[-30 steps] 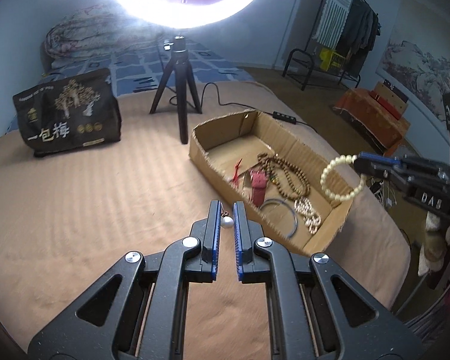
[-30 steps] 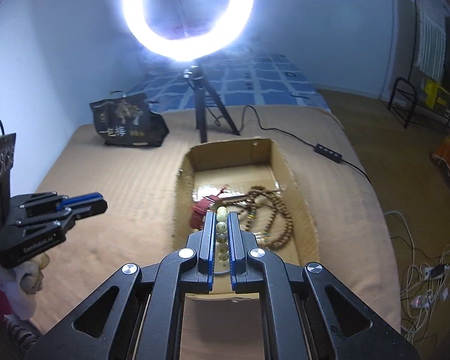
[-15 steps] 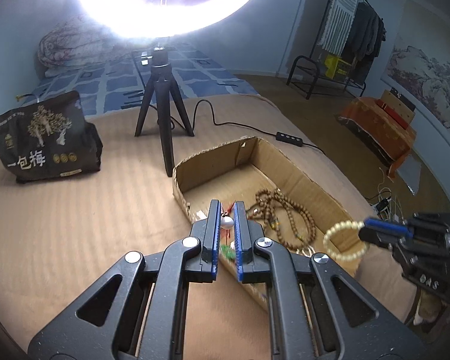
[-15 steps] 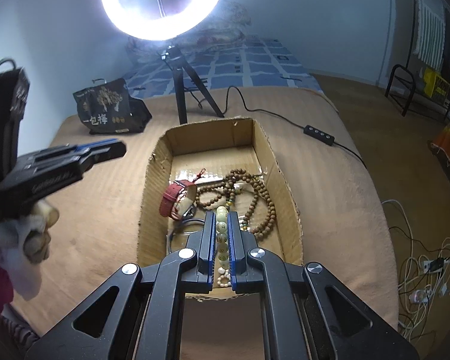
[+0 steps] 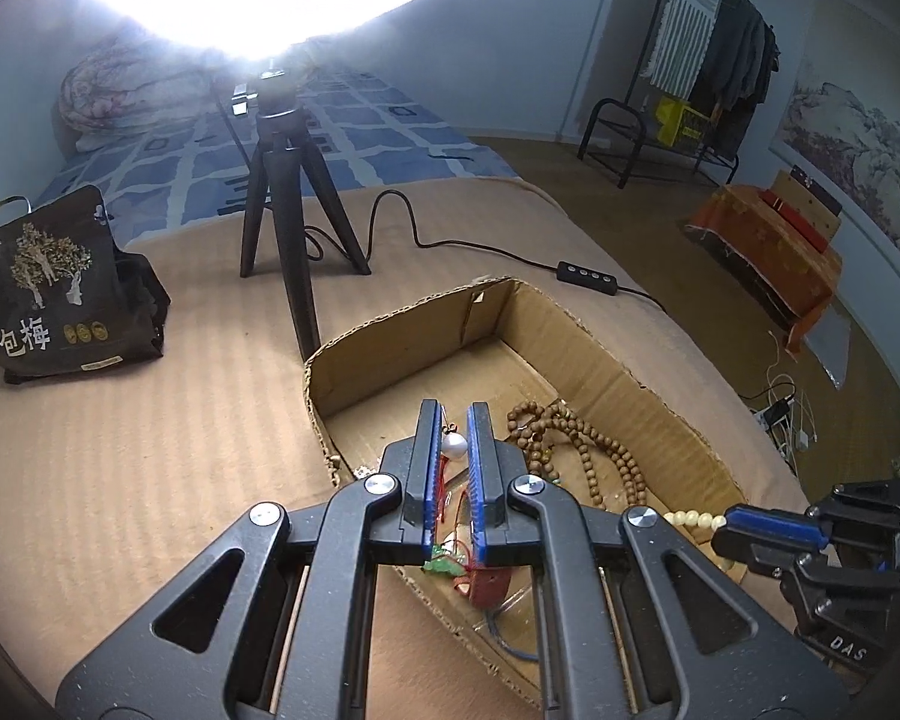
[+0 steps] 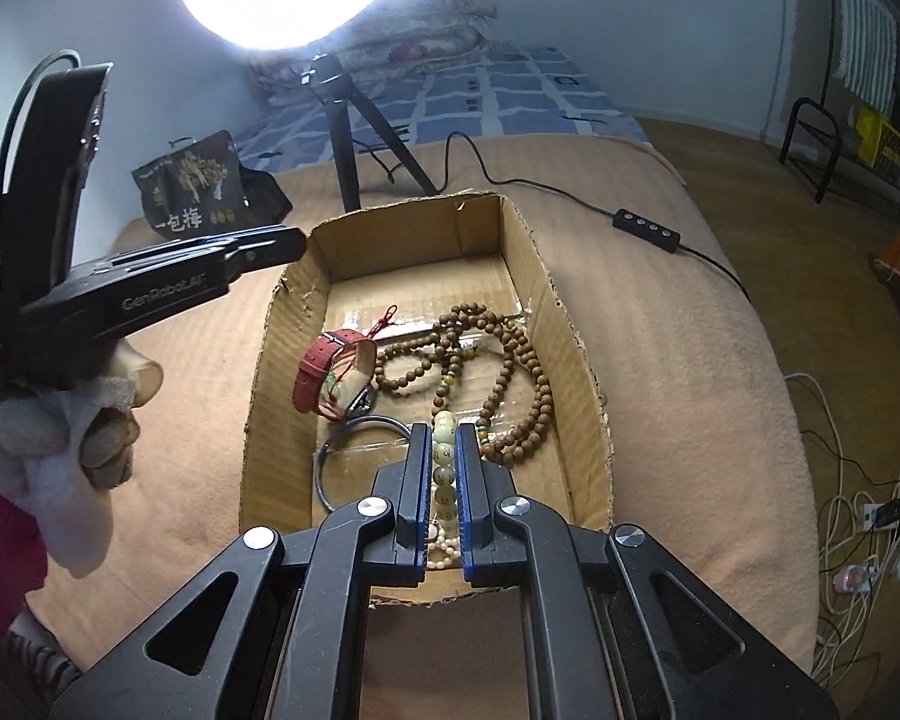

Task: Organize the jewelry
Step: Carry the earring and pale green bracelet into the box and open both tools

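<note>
An open cardboard box [image 5: 390, 324] lies on the tan blanket. It holds a brown wooden bead necklace [image 5: 594, 456], a red watch strap [image 6: 318, 372] and a dark bangle [image 6: 330, 462]. My left gripper [image 5: 453, 414] is shut on a small white pearl pendant [image 5: 455, 446], above the box's near left part. My right gripper [image 6: 444, 429] is shut on a pale bead bracelet [image 6: 444, 456], low over the near end of the box [image 6: 414, 234]. Small pearl beads [image 6: 441, 546] lie under its fingers. Each gripper also shows in the other's view: the right gripper [image 5: 726, 531] and the left gripper [image 6: 297, 243].
A ring light on a black tripod [image 5: 282, 210] stands just behind the box, and its cable and controller [image 5: 588, 276] run to the right. A black printed bag [image 5: 48, 294] sits at the far left. The bed edge drops to the floor on the right, where chargers [image 6: 870, 516] lie.
My left gripper has moved with the pearl from beside the box to above it. My right gripper has sunk with the bracelet toward the box's near end.
</note>
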A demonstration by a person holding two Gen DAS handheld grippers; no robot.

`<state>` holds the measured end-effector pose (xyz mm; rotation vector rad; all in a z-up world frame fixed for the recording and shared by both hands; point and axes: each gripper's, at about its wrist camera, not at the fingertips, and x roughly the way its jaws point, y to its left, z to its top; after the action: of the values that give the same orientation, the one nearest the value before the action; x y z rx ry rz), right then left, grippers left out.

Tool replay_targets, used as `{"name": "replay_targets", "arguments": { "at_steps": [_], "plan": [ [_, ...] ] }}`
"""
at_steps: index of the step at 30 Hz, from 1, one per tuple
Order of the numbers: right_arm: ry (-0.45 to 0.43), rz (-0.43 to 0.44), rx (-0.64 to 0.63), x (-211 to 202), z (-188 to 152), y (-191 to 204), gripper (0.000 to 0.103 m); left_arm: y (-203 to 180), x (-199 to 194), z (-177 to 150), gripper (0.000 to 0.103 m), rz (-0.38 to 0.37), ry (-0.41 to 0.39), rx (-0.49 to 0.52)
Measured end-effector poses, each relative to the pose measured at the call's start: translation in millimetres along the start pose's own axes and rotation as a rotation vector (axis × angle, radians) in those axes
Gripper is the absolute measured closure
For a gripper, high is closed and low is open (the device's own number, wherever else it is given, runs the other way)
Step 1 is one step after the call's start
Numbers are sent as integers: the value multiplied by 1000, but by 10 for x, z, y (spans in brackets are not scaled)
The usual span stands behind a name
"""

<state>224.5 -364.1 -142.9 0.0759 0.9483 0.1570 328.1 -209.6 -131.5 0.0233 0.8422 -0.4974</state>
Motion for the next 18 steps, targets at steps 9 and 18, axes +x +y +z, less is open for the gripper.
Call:
{"name": "replay_targets", "arguments": {
  "at_steps": [9,18],
  "plan": [
    [11,10,2,21,-9,-3,97,-24,16,-11,53,40,-5,3],
    [-33,-25,9,-40,5,22,29,14,-80,20,25,75,-30,-7]
  ]
}}
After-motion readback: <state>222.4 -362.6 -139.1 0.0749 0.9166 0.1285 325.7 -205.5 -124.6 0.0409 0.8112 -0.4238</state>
